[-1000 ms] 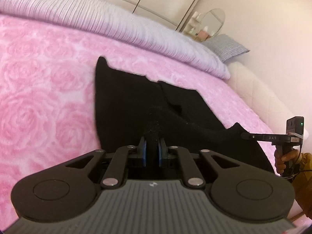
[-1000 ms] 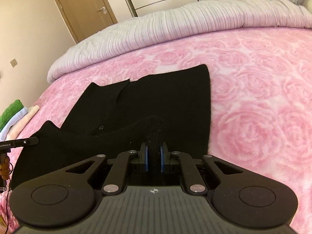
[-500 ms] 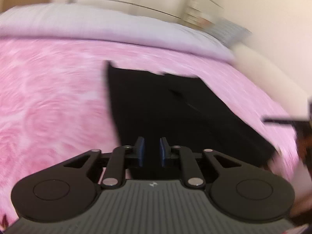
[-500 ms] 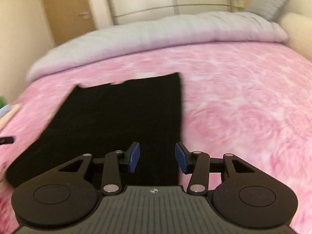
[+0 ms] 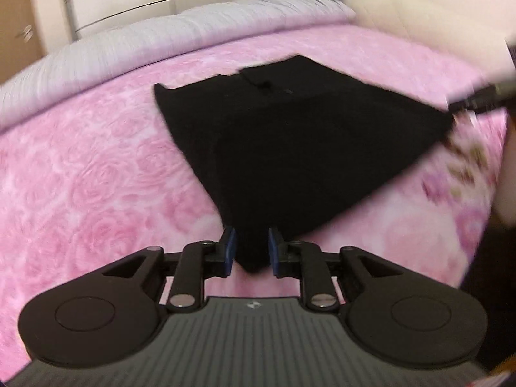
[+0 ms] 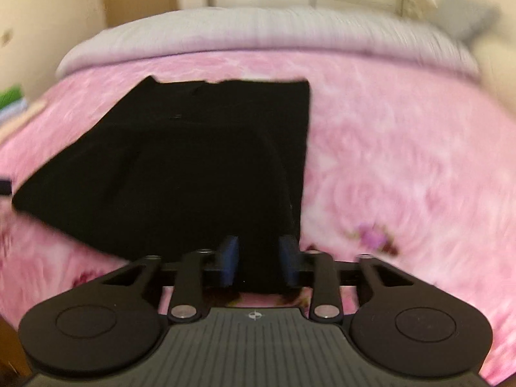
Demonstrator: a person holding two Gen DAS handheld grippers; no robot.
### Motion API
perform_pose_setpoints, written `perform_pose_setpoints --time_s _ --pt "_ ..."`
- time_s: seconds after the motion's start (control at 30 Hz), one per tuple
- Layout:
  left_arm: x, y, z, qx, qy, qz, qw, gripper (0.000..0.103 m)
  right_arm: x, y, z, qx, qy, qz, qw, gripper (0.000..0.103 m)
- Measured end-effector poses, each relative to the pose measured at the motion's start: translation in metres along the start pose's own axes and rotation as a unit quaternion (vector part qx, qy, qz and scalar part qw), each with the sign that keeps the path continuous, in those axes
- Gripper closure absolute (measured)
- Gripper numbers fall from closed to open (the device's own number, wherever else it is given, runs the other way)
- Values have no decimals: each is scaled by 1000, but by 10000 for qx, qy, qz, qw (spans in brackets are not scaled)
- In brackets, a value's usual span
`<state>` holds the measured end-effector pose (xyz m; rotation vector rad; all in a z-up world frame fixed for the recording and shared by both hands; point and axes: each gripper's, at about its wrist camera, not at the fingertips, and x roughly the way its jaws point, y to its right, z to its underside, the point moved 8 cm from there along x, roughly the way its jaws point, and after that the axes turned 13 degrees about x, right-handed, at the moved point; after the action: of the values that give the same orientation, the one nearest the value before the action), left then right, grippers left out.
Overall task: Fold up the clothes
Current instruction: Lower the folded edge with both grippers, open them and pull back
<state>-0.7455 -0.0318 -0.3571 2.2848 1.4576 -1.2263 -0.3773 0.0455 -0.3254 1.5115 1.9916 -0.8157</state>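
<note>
No legible text or labels anywhere.

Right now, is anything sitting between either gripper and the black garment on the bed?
Nothing visible. The black garment lies on the pink blanket, and its near edge reaches in between the jaws of both the left gripper and the right gripper. Both sets of jaws are opening and the pads are off the cloth.
</note>
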Motion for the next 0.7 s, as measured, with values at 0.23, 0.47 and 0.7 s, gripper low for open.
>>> perform_pose_setpoints --time_s 0.23,0.47,0.7 --pt "27 38 4 1325 -379 -420 9896 64 8 -45 38 -2578 -52 676 9638 45" --pt "34 24 6 1846 -367 -335 9816 93 31 -33 49 -3310 -103 935 9389 92" --pt "32 40 18 3075 -492 -325 9497 85 29 -19 52 -3272 -258 1011 9392 91"
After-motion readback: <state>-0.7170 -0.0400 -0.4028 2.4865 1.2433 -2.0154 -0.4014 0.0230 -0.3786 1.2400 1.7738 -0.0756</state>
